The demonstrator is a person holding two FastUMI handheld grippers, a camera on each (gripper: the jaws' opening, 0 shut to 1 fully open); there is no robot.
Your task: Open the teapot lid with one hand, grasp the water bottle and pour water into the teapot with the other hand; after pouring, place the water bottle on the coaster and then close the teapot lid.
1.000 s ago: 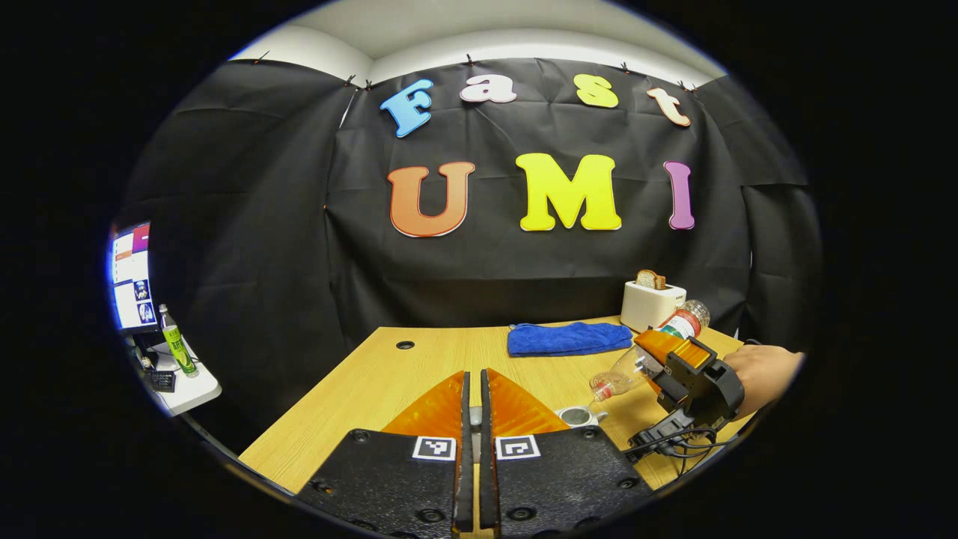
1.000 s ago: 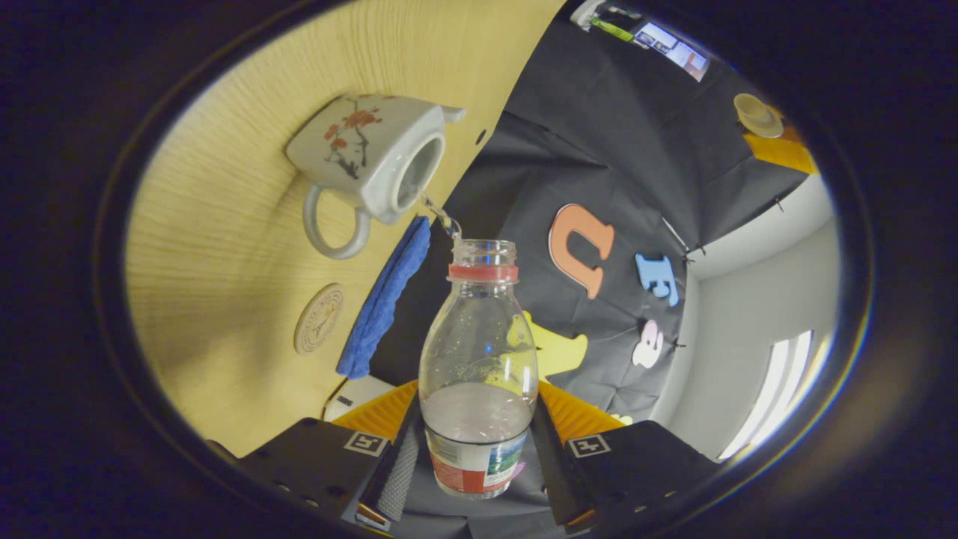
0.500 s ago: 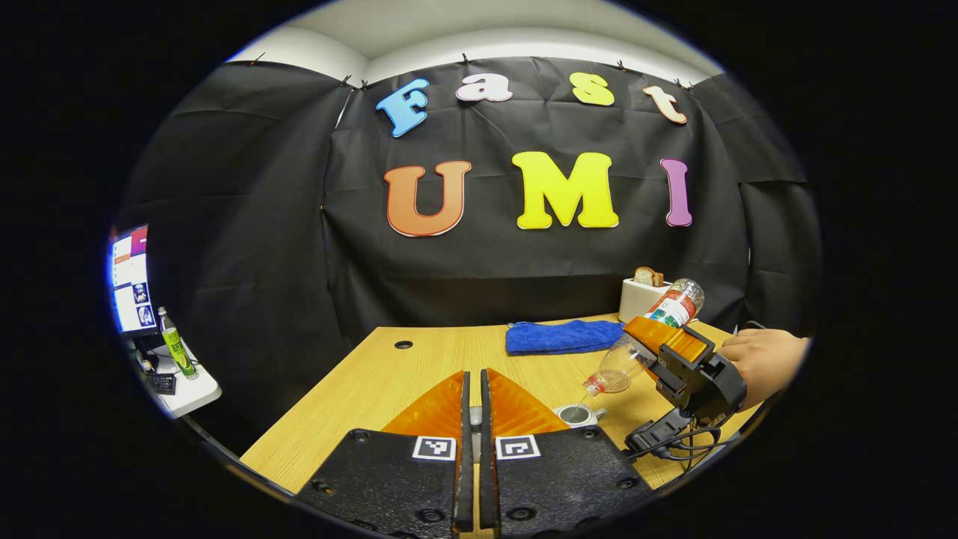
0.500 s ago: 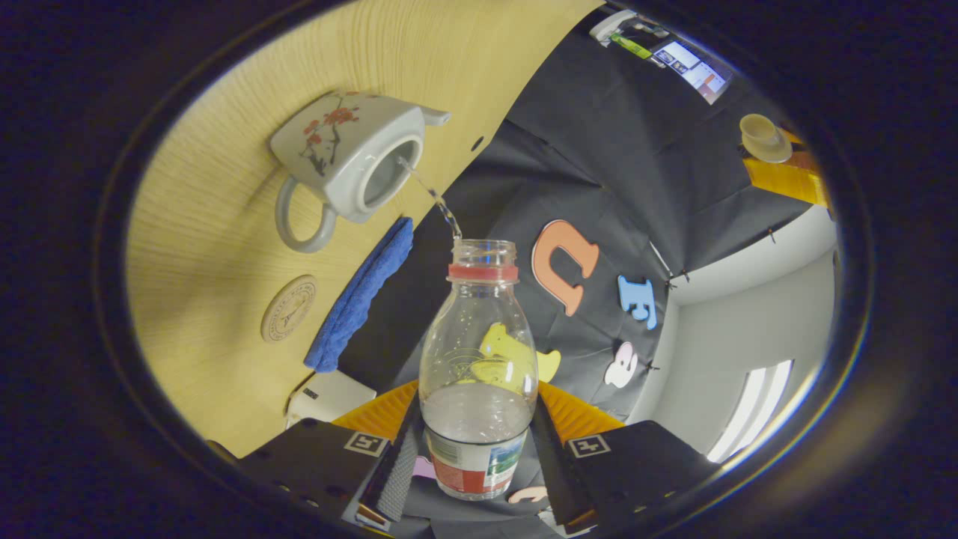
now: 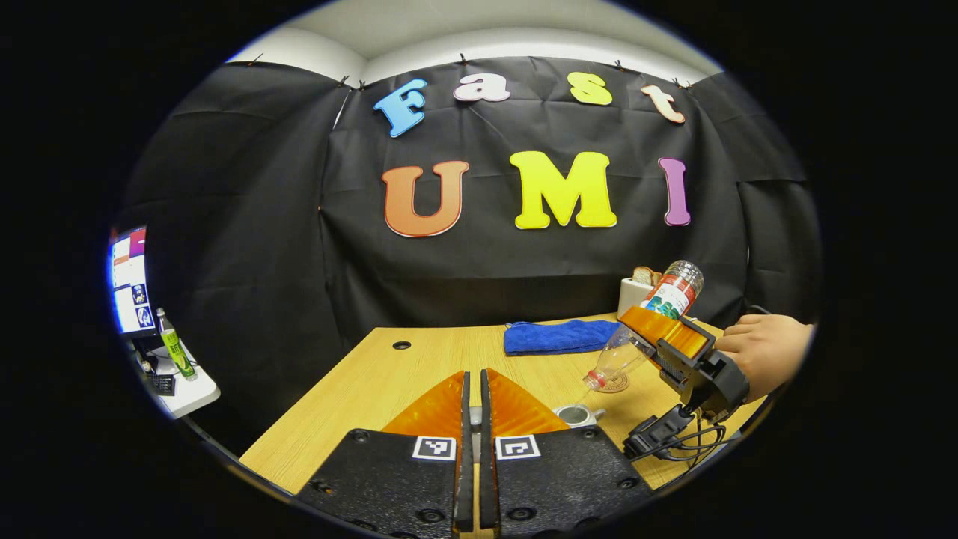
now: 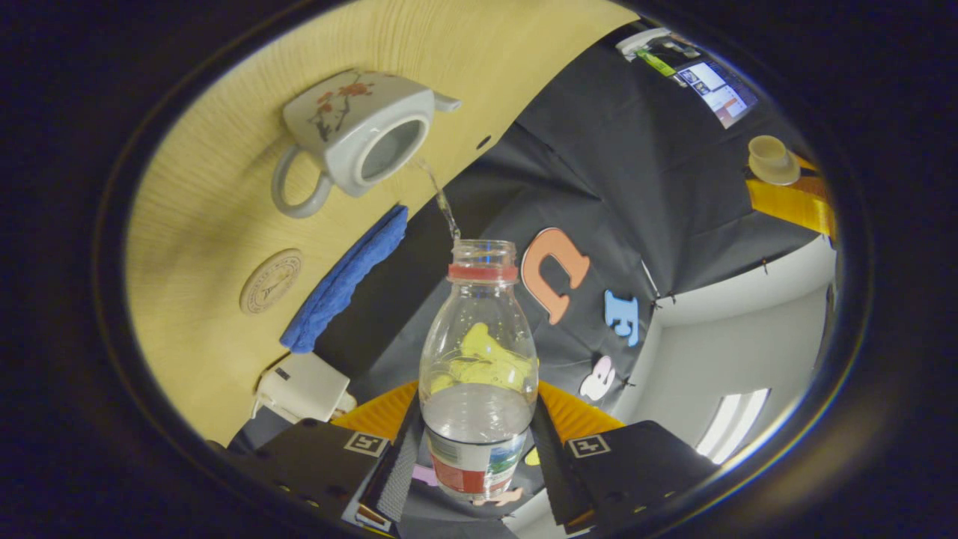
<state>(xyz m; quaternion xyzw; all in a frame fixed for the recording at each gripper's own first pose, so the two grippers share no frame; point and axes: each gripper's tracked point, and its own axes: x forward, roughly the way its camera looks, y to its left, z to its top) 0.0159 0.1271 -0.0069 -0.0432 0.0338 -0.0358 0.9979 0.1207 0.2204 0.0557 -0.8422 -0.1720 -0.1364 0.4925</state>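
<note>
A white teapot (image 6: pixel 352 131) with red blossoms stands lidless on the wooden table (image 6: pixel 209 217). My right gripper (image 6: pixel 479 419) is shut on a clear water bottle (image 6: pixel 479 352) with a red neck ring, tipped mouth-down above the pot. A thin stream of water (image 6: pixel 441 202) runs from the bottle's mouth into the opening. In the left gripper view the bottle (image 5: pixel 644 329) slants down toward the pot's open top (image 5: pixel 576 414). My left gripper (image 5: pixel 473 374) is shut on the teapot lid (image 6: pixel 771 159), held off to the side. A round coaster (image 6: pixel 271 281) lies beside the pot.
A folded blue cloth (image 5: pixel 557 337) lies at the back of the table. A white toaster (image 5: pixel 636 293) with bread stands behind it. A hand (image 5: pixel 763 352) holds the right gripper, with cables hanging below. A side desk with a screen (image 5: pixel 129 281) is far left.
The right gripper has raised the bottle's base, so the bottle tips steeper, and the water keeps running into the teapot. The left gripper has held still.
</note>
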